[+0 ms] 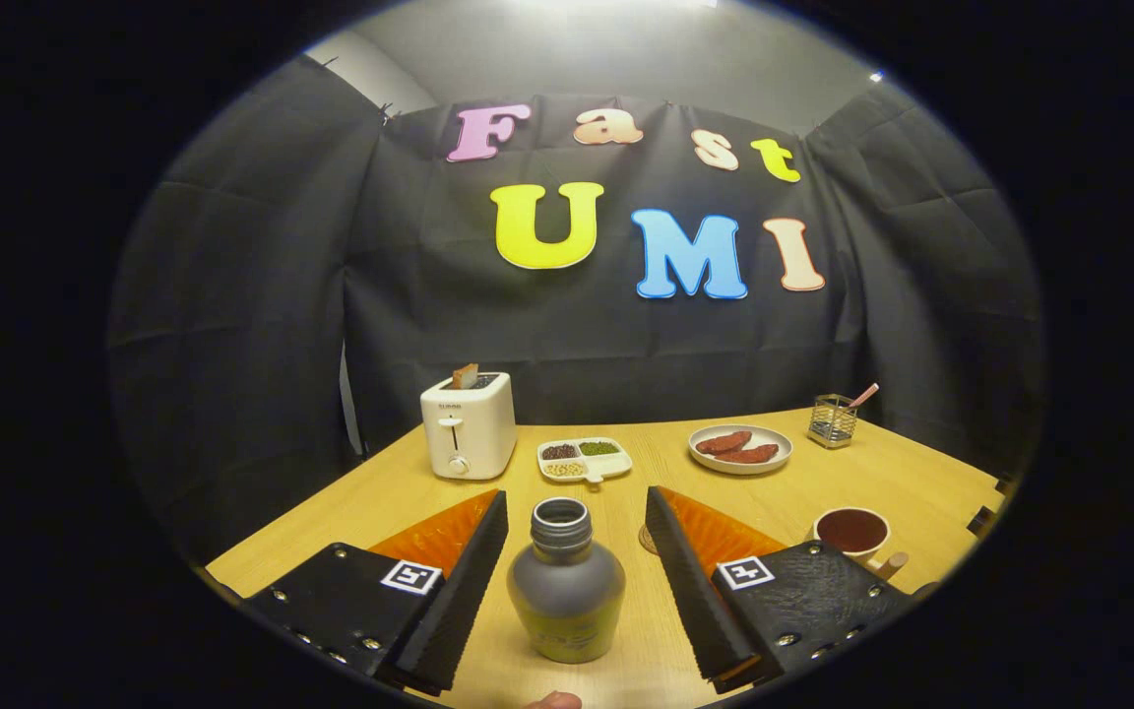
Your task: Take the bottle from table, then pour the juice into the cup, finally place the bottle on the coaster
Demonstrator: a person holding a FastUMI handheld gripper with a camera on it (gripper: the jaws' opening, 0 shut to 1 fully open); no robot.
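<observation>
A grey bottle (567, 591) with an uncapped neck stands upright on the wooden table (921, 473). It sits between the two fingers of my gripper (577, 495), with a gap on each side, so the gripper is open and not touching it. A pale cup (852, 532) holding dark liquid stands beyond the right finger, off to the right. A small round coaster (644, 540) peeks out at the inner edge of the right finger, mostly hidden behind it.
A white toaster (469, 425) with a slice sticking out stands at the back left. Further back are a divided dish of beans (584, 459), a plate of sausages (740, 448) and a small wire holder (832, 420). A person's fingertip (555, 700) shows nearest me.
</observation>
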